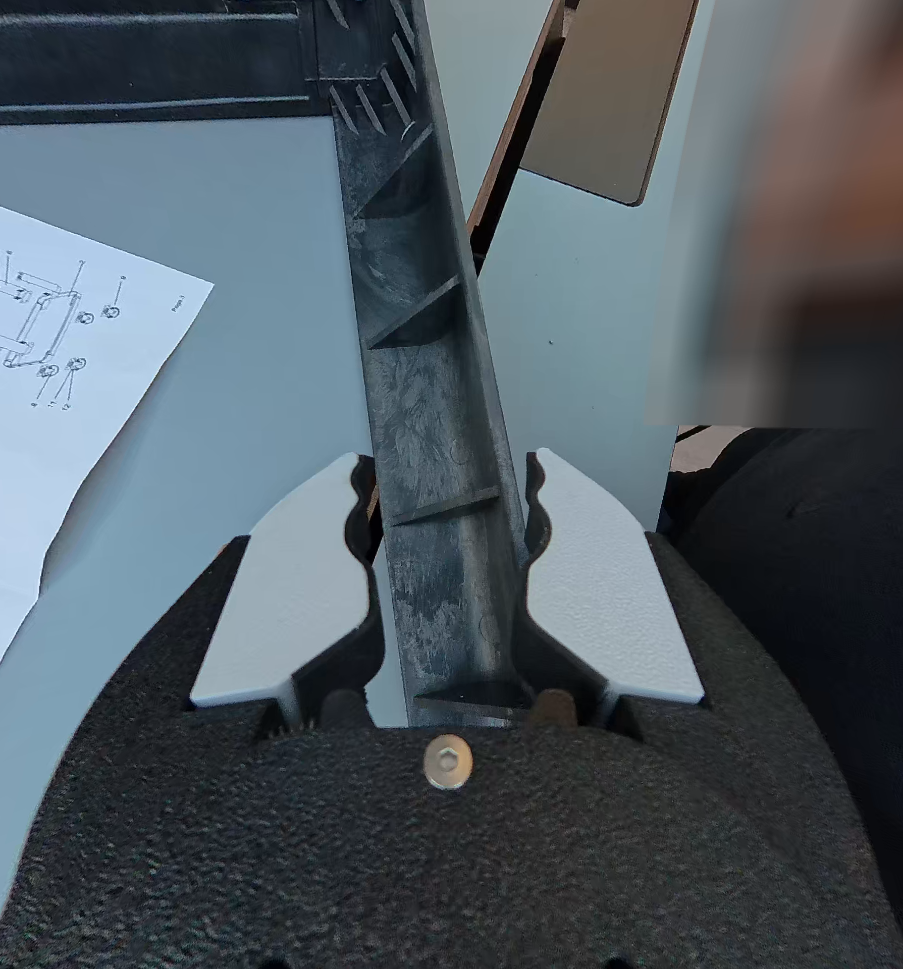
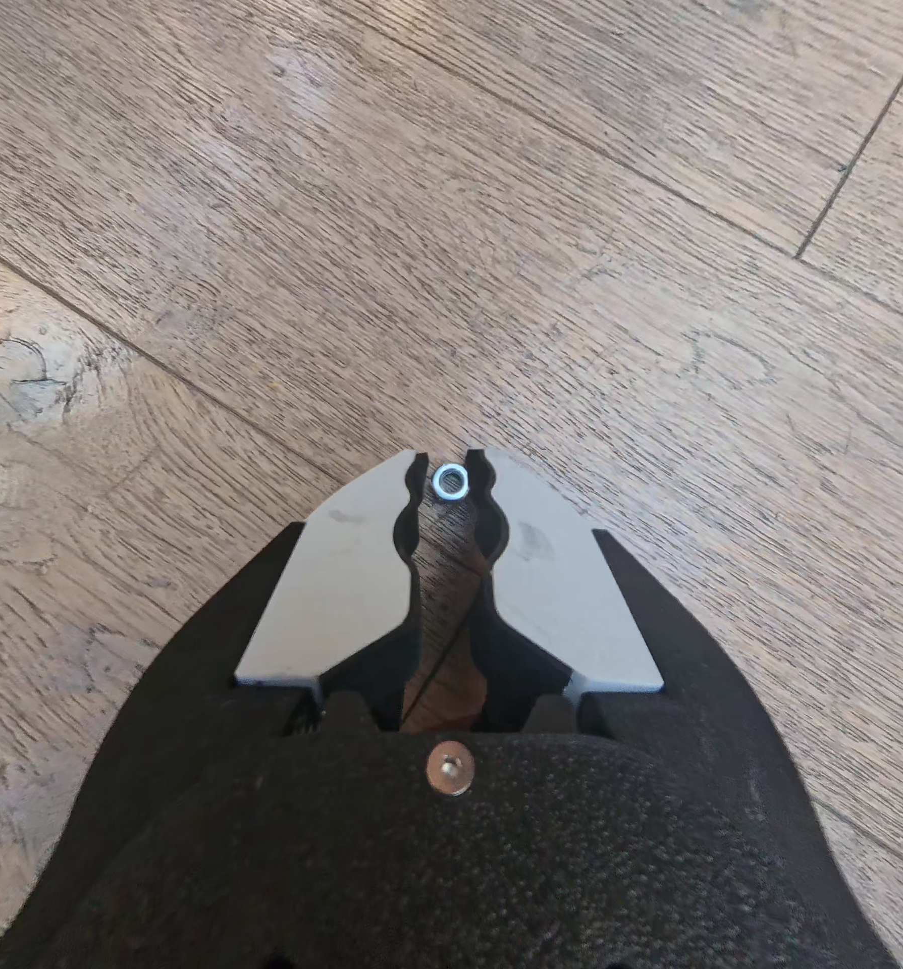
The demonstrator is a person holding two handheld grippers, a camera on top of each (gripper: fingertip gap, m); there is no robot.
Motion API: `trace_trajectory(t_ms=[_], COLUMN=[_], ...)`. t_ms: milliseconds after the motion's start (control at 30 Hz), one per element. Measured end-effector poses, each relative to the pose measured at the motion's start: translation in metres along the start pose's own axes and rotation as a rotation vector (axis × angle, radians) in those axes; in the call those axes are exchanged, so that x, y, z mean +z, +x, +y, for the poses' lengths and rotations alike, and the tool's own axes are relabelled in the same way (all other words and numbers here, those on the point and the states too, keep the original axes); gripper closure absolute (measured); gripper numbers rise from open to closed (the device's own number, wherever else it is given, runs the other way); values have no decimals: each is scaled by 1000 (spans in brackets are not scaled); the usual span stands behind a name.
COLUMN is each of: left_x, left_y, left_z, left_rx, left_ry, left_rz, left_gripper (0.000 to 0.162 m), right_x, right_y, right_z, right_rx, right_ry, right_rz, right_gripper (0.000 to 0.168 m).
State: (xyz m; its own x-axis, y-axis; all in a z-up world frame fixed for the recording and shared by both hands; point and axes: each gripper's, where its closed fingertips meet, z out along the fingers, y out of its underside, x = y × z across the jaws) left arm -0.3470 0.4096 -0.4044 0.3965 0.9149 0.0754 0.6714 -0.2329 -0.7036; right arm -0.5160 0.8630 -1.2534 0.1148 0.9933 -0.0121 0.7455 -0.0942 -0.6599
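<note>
My left gripper [image 1: 444, 461] is shut on a long black ribbed plastic bar [image 1: 428, 367]. The bar runs forward between the fingers to a black frame piece [image 1: 140, 63] at the top of the view. The right pad presses the bar, and a thin gap shows along the left pad lower down. My right gripper [image 2: 444, 461] points down at a wood-look plank floor [image 2: 438, 210]. Its fingertips are closed around a small silver nut [image 2: 450, 482], which touches the right fingertip.
A white sheet with a parts drawing [image 1: 45, 393] lies on the pale grey surface [image 1: 239, 220] to the left. A brown-edged panel [image 1: 596, 105] leans at the upper right. Dark cloth [image 1: 806, 629] fills the right side. My right fingertips sit around 100 centimeters from my left ones.
</note>
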Motion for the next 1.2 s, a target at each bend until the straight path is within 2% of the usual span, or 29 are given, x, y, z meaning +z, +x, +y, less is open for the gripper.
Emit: trace_trajectory(t_ms=[233, 667, 700, 733, 867, 967, 1067, 1200], left_x=[7, 12, 11, 10, 1, -11, -20, -17], left_y=[2, 0, 0, 0, 1, -3, -10, -1], left_z=[3, 4, 3, 3, -2, -6, -9, -12], left_rx=[4, 6, 6, 5, 17, 2, 6, 37], left_ry=[-21, -20, -13, -5, 46, 116, 174, 163], left_rz=[19, 34, 39, 46, 91, 128, 127, 146], left_gripper=[105, 106, 106, 106, 106, 107, 108, 108], right_x=[-4, -11, -15, -21, -61, -84, -95, -101], right_y=[2, -5, -6, -6, -4, 19, 45, 67], right_z=[5, 8, 5, 0, -46, -58, -43, 10], right_rx=[11, -6, -23, -40, -115, -145, -136, -15], right_ry=[4, -24, -16, -2, 80, 64, 20, -38], right_rz=[35, -23, -23, -21, -60, -53, -44, -22], right_gripper=[151, 156, 158, 168, 168, 168, 168, 160])
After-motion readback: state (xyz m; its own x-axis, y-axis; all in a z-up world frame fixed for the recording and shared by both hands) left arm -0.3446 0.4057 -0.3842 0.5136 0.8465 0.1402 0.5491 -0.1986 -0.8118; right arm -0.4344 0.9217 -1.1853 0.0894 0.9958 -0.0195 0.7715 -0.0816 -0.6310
